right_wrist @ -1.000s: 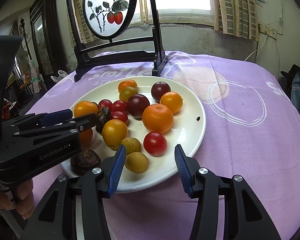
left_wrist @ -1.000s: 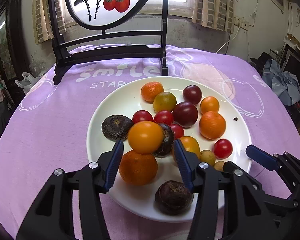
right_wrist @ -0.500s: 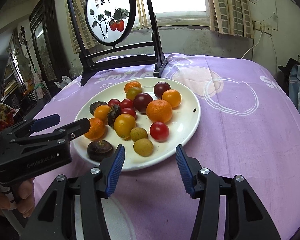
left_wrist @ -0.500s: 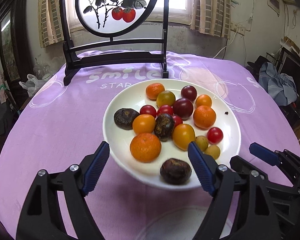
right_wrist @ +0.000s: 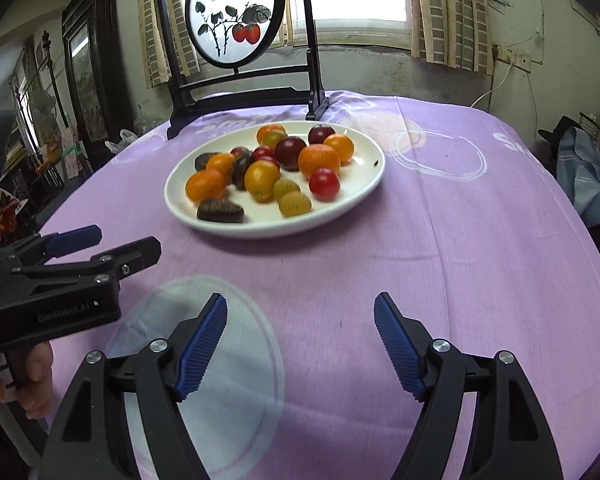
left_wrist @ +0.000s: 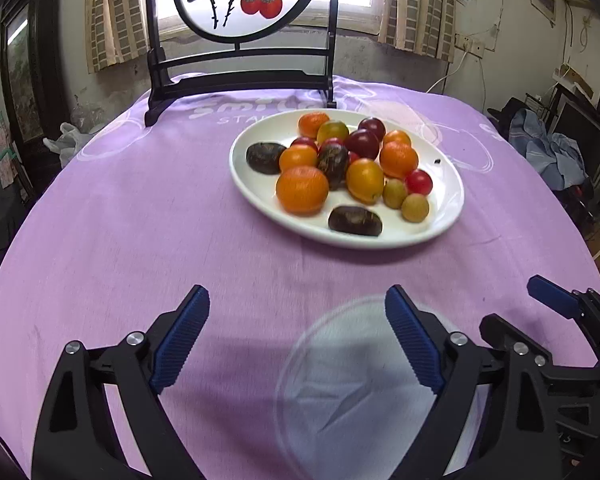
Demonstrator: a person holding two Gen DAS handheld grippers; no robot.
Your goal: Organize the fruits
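A white plate (left_wrist: 252,184) (right_wrist: 352,200) on the purple tablecloth holds several fruits: oranges (left_wrist: 302,190) (right_wrist: 318,160), dark plums (left_wrist: 362,143), red cherry tomatoes (right_wrist: 324,184), small yellow-green fruits (left_wrist: 415,208) and dark brown ones (left_wrist: 354,221) (right_wrist: 220,211). My left gripper (left_wrist: 296,304) hangs over bare cloth well short of the plate, its jaws opening with nothing between them. My right gripper (right_wrist: 300,308) is likewise back from the plate, jaws opening and empty. The left gripper (right_wrist: 100,248) also shows at the left of the right wrist view, a hand below it.
A clear, near-invisible round dish (left_wrist: 352,380) (right_wrist: 204,360) lies on the cloth just under the grippers. A black-framed round painted screen (left_wrist: 240,76) (right_wrist: 236,84) stands behind the plate. The table edge falls away left and right, with clothing (left_wrist: 556,152) beyond.
Both grippers have drawn back from the plate toward the near table edge, and both jaws have spread wider. The fruits stay on the plate; the clear dish has come into view.
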